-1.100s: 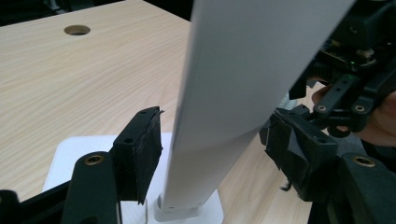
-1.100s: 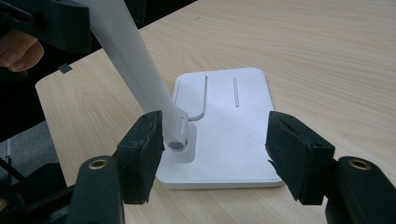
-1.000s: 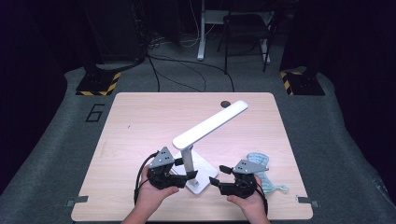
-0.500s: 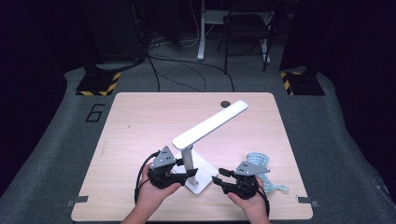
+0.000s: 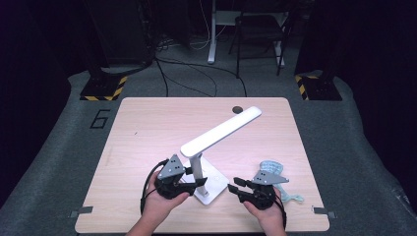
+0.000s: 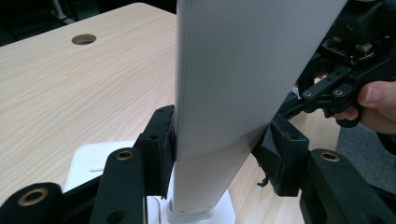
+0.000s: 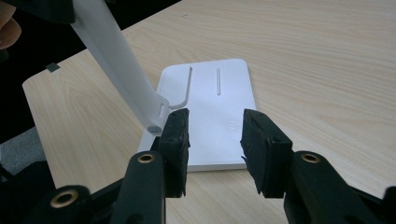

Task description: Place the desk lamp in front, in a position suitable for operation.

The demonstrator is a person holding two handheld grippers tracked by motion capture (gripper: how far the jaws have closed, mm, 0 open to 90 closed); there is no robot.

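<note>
So the pale wood-grain tabletop [image 5: 147, 128] is carrying a white plastic desk lamp [image 5: 216, 135]. It stands close to the near edge, a bit left of the middle, with its long flat head reaching up and away toward the far right corner, where there's a round cable hole [image 5: 237, 109].

Handling guess: the lamp looks stiff and smooth, hard plastic all over, so probably a bit slippery under rubber pads. The flat rectangular base [image 7: 212, 112] is likely where the weight sits. The upright stem [image 6: 224, 93] is a wide flat slab, so it's the obvious place to grab, low down near the hinge. The long head would act as a lever and strain the joints, so I wouldn't yank it from the tip.

The left gripper [image 5: 189, 179] has just been closing and is now clamped on that stem, with its pads [image 6: 164, 144] pressed against both narrow edges just above the base. The right gripper [image 5: 236, 187] has also been closing, but its jaws are apart with nothing between them, hovering just off the base's right side. I'd pin the base edge with that one.

There's also a crumpled light blue cloth [image 5: 275, 172] near the right edge, by the near right corner.
</note>
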